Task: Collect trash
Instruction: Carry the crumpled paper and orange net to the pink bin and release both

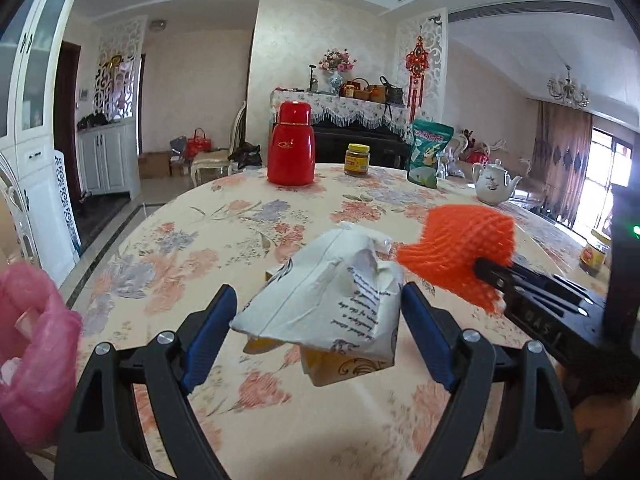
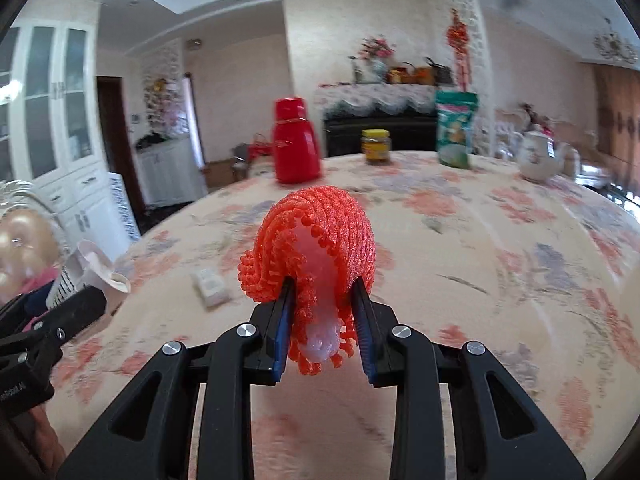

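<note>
Left tool (image 1: 316,312) grips a crumpled white paper bag (image 1: 320,296) w/ dark script printed on it – blue pads pressed on both sides, jaws wide, bag lifted clear of the bench (image 1: 192,248). A yellowish carton w/ scroll pattern (image 1: 344,368) shows just under the bag; can't tell if it's held too or lying on the bench.

Right tool (image 2: 324,308) is clamped on an orange foam fruit net (image 2: 320,236), jaws narrow, a whitish foam piece (image 2: 320,296) bunched inside the net btwn the pads. Net is up off the bench, just right of the paper bag in the left wrist view.

Pink plastic bag (image 1: 32,356) hangs at the left edge, off the bench. A small white packet (image 2: 210,284) lies on the floral cloth near the left side. Far side of bench: red thermos (image 1: 291,144), yellow-lid jar (image 1: 357,159), green snack pouch (image 1: 430,152), white teapot (image 1: 494,182) – all upright, well apart from both tools.
</note>
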The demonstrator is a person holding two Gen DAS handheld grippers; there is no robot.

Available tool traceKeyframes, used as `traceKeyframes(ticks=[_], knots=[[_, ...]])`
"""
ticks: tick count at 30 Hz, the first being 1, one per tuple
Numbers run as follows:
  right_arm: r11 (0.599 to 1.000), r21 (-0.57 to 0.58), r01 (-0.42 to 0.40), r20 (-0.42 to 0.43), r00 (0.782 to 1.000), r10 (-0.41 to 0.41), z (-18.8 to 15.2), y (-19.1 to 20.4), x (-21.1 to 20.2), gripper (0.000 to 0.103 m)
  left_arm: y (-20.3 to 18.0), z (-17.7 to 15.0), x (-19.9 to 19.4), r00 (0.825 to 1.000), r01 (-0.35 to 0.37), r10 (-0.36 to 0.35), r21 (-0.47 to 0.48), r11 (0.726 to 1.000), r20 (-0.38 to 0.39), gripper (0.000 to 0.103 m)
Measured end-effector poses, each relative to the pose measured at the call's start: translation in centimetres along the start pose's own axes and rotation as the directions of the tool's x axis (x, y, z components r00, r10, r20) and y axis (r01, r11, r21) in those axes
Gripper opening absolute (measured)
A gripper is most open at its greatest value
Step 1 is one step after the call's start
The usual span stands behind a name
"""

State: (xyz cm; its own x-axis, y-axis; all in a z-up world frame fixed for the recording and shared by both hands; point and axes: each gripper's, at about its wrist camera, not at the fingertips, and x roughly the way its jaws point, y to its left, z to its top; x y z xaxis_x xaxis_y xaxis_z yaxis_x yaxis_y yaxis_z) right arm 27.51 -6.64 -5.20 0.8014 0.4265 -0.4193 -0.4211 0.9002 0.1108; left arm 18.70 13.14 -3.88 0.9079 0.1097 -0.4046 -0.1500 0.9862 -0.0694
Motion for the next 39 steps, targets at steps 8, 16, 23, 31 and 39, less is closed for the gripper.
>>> traceKeyframes(ticks=[8, 16, 23, 31, 39], knots=[[0.997, -0.045, -0.066, -0.024, 0.998, 0.065, 0.6, 3.0, -0.6, 0.029, 3.5, -0.4, -3.5, 0.995, -0.081, 0.079, 0.029, 0.996, 0.060, 0.081], [0.983, -0.096, -0.159, -0.063, 0.986, 0.153, 0.0, 7.2, -1.9, 0.030, 6.5, -1.5, -5.7, 0.990, -0.128, 0.126, 0.020, 0.992, 0.056, 0.081], [0.952, -0.112, -0.284, -0.100, 0.957, 0.273, -0.5, 11.0, -2.3, 0.030, 9.4, -1.7, -7.8, 0.974, -0.219, 0.218, 0.022, 0.975, 0.056, 0.081], [0.897, -0.150, -0.416, -0.136, 0.907, 0.398, -0.2, 16.8, -2.2, 0.030, 14.1, -2.3, -10.1, 0.952, -0.305, 0.305, -0.014, 0.952, 0.022, 0.081], [0.809, -0.210, -0.550, -0.156, 0.835, 0.527, 0.5, 25.5, -2.1, 0.031, 21.5, -2.2, -14.3, 0.902, -0.430, 0.433, -0.104, 0.897, 0.001, 0.081]])
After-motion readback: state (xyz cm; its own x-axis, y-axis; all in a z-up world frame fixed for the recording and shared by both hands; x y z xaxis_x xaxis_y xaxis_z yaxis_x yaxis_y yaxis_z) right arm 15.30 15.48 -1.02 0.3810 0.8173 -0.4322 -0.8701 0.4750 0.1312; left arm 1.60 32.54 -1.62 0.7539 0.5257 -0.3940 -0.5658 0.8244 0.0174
